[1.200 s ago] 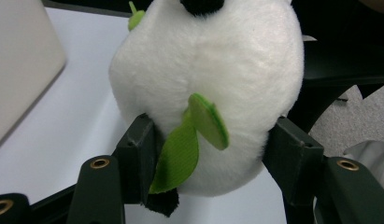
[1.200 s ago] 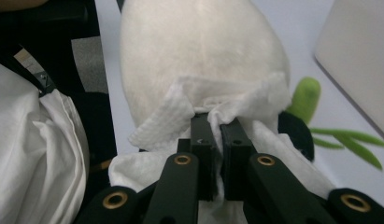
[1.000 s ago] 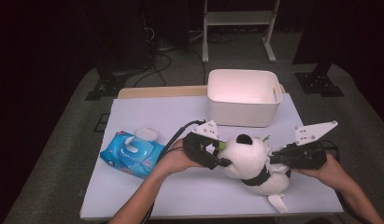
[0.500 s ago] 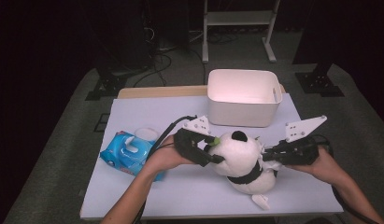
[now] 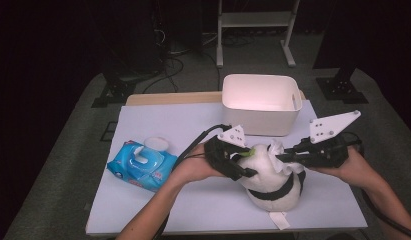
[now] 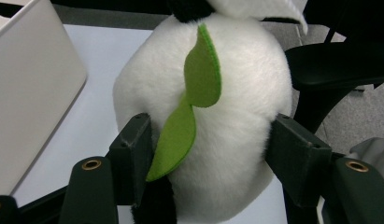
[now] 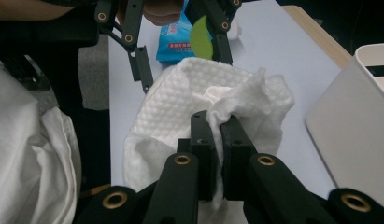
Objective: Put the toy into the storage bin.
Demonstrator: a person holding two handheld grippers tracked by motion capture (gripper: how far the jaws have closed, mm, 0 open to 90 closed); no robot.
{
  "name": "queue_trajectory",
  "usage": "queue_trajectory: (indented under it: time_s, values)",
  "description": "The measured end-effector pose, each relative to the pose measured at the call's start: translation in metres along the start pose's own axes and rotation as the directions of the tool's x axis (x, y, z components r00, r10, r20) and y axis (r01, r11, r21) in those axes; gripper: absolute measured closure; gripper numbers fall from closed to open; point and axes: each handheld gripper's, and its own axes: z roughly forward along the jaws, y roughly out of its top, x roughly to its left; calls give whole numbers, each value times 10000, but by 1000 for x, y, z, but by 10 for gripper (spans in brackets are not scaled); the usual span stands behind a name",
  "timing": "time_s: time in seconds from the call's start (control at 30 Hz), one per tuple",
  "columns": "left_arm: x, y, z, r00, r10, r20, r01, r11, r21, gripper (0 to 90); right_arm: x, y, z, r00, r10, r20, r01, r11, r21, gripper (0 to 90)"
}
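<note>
A white and black plush toy (image 5: 270, 185) with a green felt leaf (image 6: 201, 74) stands on the white table (image 5: 158, 125). My left gripper (image 5: 245, 162) grips its white head from the left. The jaws have just been opening a little, but both pads still press into the fur (image 6: 236, 93). My right gripper (image 7: 216, 130) comes in from the right and is shut on a bunched corner of a white textured wipe (image 7: 180, 116). The wipe (image 5: 275, 147) lies over the top of the toy's head.
A white plastic bin (image 5: 260, 102) stands just behind the toy, close to both grippers. A blue pack of wet wipes (image 5: 143, 165) lies at the left of the table. Dark floor, cables and stand legs surround the table.
Both hands have lifted slightly. The right gripper has risen with the wipe and moved left onto the toy's head. The left gripper stays on the toy.
</note>
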Motion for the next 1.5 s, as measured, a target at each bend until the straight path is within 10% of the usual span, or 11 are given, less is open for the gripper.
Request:
queue_trajectory:
  time_s: [0.63, 0.93, 1.5]
  values:
    - [3, 4, 6, 10000, -43, 60, 44, 9998, -203, 345, -5, -57, -11, 9907, 1299, 400, -1295, 9915, -127, 849]
    - [4, 10, 10, 10000, -16, -56, 15, 9998, -190, 345, -2, -30, -15, 9960, 435, 777, -502, 9950, 859, 846]
    - [2, 18, 17, 10000, 95, 26, -94, 9997, -223, 283, -8, 1, -8, 9996, -84, 280, 59, 9960, 889, 849]
